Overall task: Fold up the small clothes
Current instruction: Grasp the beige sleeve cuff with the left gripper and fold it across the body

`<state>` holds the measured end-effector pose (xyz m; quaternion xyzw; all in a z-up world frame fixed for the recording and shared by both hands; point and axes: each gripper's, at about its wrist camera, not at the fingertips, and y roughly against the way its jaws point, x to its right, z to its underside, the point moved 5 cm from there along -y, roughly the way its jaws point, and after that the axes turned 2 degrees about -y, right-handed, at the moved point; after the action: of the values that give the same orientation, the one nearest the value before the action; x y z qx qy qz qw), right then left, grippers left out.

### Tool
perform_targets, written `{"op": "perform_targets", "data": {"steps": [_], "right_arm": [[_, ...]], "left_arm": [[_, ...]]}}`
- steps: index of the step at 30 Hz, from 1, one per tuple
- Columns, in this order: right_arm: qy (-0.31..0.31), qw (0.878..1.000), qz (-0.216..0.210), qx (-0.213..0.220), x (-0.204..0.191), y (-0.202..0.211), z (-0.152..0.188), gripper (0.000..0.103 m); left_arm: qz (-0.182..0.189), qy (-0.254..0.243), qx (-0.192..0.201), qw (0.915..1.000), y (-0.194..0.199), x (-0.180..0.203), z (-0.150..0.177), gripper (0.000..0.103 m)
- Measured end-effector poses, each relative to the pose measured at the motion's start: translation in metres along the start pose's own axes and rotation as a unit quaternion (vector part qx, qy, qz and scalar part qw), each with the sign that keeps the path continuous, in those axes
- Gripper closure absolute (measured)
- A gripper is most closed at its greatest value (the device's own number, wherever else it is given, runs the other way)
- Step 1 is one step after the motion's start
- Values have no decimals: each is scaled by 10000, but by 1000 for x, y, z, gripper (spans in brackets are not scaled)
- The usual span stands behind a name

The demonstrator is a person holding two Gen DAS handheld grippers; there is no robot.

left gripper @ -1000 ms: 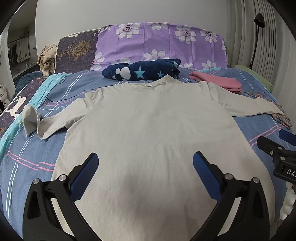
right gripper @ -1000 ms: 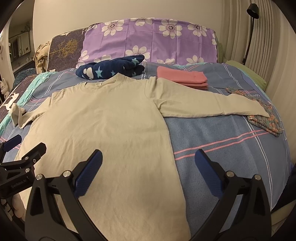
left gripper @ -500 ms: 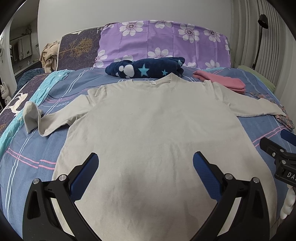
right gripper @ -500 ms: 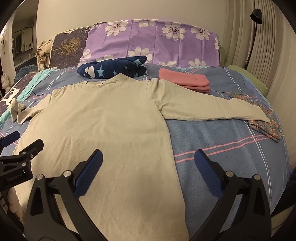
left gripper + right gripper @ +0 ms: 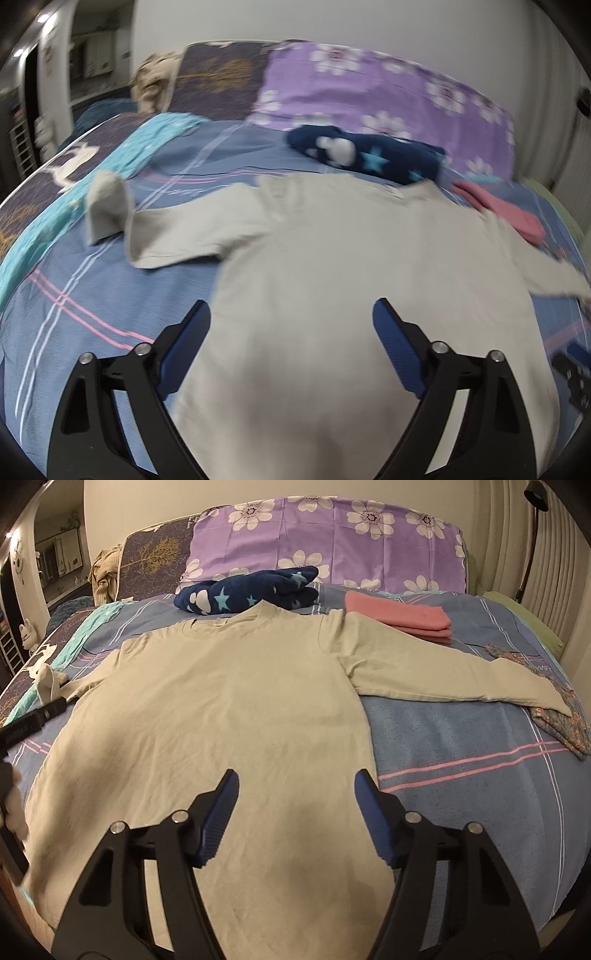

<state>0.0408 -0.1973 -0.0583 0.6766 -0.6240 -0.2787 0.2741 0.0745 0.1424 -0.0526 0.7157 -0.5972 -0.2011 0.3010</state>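
**benchfold:** Right under both grippers, the beige long-sleeve shirt (image 5: 221,709) is spread flat on the bed (image 5: 480,794), neck away from us, hem nearest. What's changed in the last second: the left gripper (image 5: 291,328) has swung off to its left. Its view is now motion-blurred, and the shirt's left sleeve (image 5: 177,236) with its flipped-up cuff (image 5: 105,206) sits much closer to centre, ahead and left of the fingers. The right gripper (image 5: 295,797) has narrowed its jaws noticeably but hasn't travelled much.

**lintroller:** So is anything grabbed yet?

**benchfold:** Nope. Left jaws are wide apart, nothing between them, one finger over the blue sheet and the other over the shirt body. Right jaws are partly open, also empty, hovering above the lower right part of the shirt near its side edge.

**lintroller:** Meaning?

**benchfold:** My guess is the first fold is about to start with a sleeve. Left looks headed for that crumpled cuff, and the right sleeve (image 5: 461,686) lies stretched out well ahead and to the right of the right gripper. No fold is in yet.

**lintroller:** Other stuff in the way?

**benchfold:** Folded pink stack (image 5: 402,620) and navy star blanket (image 5: 251,590) sit beyond the collar, clear of the shirt body.
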Motion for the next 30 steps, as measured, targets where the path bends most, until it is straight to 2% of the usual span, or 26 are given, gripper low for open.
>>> {"op": "perform_targets", "data": {"steps": [2,7,10,11,13,16,19,20,22,23,24,25,27,28,29,30], "right_arm": [[-28,10000,25,-22,2,-2,-1,36],[-33,9999,74,-81,5,-7,-3,31],[2,9999,140,-94,9,-11,-8,29],[6,9998,166,-84,10,-12,-8,28],[-6,9997,228,-74,13,-15,-11,28],[-70,9996,243,-127,16,-22,-11,28],[-74,9994,240,-219,16,-30,-9,28],[-79,9994,233,-240,17,-31,-9,28],[-117,9993,222,-270,19,-35,-9,28],[-140,9993,219,-271,20,-35,-9,28],[-156,9993,220,-270,22,-35,-8,28],[-169,9992,232,-265,24,-36,-9,28],[-163,9992,267,-258,28,-37,-10,27],[-147,9992,283,-260,30,-39,-12,27],[-132,9992,288,-261,31,-41,-13,27],[-115,9992,288,-265,31,-43,-15,27]], "left_arm": [[-149,218,-15,9997,-7,-23,-13,19],[-967,673,59,9930,-22,-87,-57,19],[-1598,1257,-31,9791,-38,-141,-88,14],[-1813,1520,-105,9715,-47,-163,-99,10],[-2091,1960,-290,9576,-62,-194,-110,9],[-2169,2549,-751,9393,-90,-226,-120,9],[-2472,2611,-1295,9241,-126,-247,-124,9],[-2535,2578,-1492,9204,-137,-252,-123,13],[-2542,2463,-1787,9180,-152,-259,-117,47],[-2450,2522,-1898,9167,-158,-261,-111,85],[-2245,2707,-1888,9169,-160,-264,-108,102],[-1995,2898,-1774,9191,-158,-263,-107,102],[-1756,2582,-1421,9393,-147,-242,-121,102],[-1621,2207,-1190,9544,-138,-221,-133,102],[-1357,1902,-948,9677,-127,-194,-145,102],[-1064,1703,-748,9768,-116,-171,-154,102]]}}
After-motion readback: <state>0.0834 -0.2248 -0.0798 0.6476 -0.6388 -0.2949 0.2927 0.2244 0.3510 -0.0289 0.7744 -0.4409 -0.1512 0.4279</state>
